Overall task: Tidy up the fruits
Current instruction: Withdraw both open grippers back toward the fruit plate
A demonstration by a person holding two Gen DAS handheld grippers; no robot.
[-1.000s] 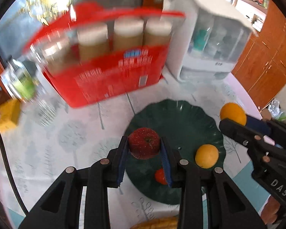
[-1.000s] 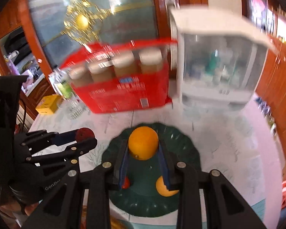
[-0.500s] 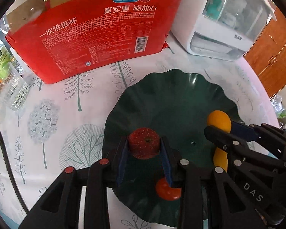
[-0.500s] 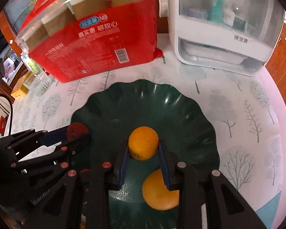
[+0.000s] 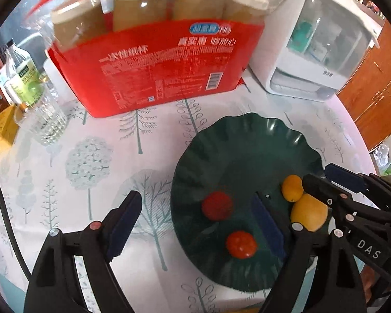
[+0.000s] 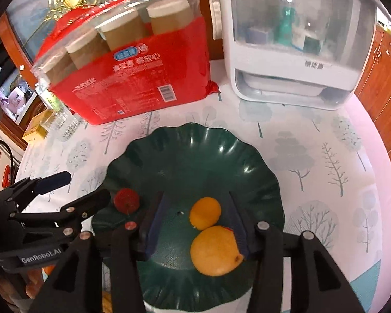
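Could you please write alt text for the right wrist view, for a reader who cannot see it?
The right gripper, jaws just opened, stands over a scalloped dark green plate with two orange fruits lying free between its fingers. The left gripper reaches in beside a red apple. Behind stand a red pack of paper cups and a white cabinet.

"DAS" on right gripper (image 5: 325, 182); "GenRobot.AI" on left gripper (image 6: 83, 190); "一次性纸杯" on red pack (image 5: 156, 73)

The red paper-cup pack (image 5: 156, 60) is cut off at the top edge (its print blurred in both views).
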